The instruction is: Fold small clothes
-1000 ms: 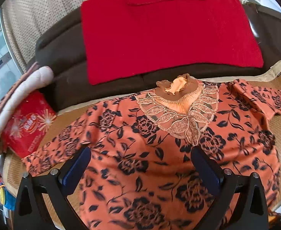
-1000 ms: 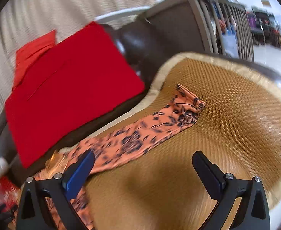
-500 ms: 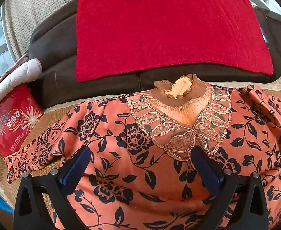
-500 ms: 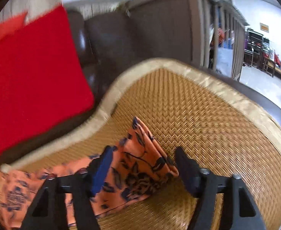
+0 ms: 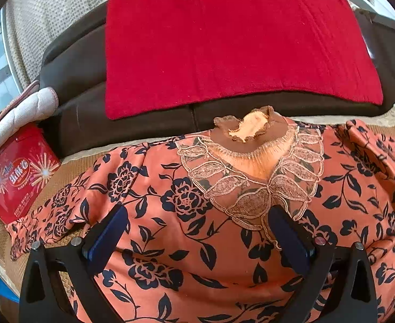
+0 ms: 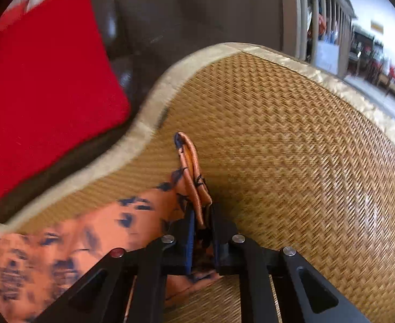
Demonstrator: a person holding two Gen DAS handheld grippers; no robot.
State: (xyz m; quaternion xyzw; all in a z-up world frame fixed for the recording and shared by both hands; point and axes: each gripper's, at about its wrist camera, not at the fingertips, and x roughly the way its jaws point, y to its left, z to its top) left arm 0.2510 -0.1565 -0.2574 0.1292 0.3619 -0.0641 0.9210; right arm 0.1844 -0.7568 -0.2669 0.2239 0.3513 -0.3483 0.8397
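The orange blouse with black flowers (image 5: 197, 215) lies spread on the woven straw mat (image 6: 291, 148). The right gripper (image 6: 201, 215) has just closed, pinching its right sleeve end (image 6: 192, 167). The left gripper (image 5: 197, 231) hovers wide above the chest.

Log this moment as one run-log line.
stage: sleeve grasp | right tongs: just closed, shut on sleeve end | left tongs: open above floral top | surface: woven mat
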